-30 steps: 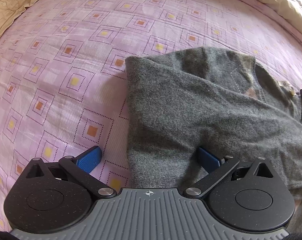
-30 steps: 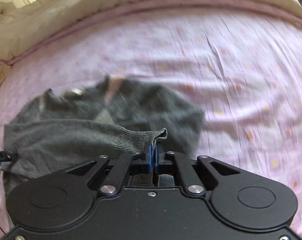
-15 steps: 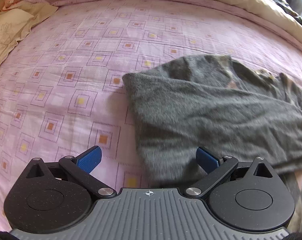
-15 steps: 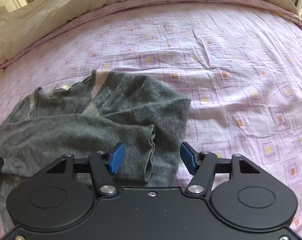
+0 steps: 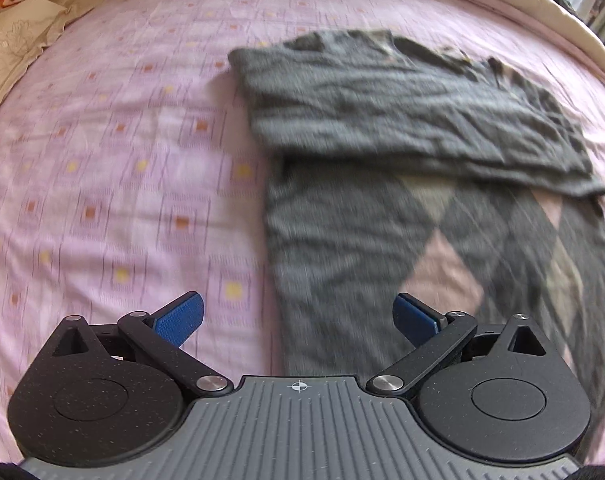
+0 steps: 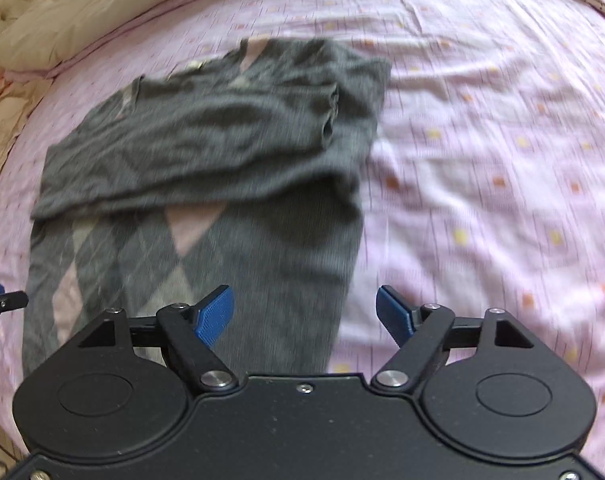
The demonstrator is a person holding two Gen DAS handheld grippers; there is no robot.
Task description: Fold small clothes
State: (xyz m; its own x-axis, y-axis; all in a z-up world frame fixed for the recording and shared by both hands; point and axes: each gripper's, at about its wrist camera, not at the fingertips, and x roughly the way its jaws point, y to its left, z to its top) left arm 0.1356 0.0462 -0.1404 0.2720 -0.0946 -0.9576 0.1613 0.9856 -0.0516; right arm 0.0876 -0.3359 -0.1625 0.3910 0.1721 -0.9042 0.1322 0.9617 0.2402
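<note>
Item: grey sweater [image 5: 402, 128] flat on the pink bedsheet [image 5: 122, 160], sleeves folded across; my left gripper [image 5: 298, 320] and right gripper [image 6: 304, 312] spread empty near its hem, which I should pinch evenly at both corners.

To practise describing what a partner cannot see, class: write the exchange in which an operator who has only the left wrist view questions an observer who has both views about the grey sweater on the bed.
Operator: My left gripper is open at the sweater. Is the right gripper holding anything?
Observer: No. The right gripper has its jaws apart and empty, and the sweater's right edge runs between them.
Operator: I can't make out where the folded sleeve ends.
Observer: Its cuff lies on the sweater's body, short of the right edge.
Operator: What lies beyond that edge?
Observer: Only creased pink sheet.
</note>
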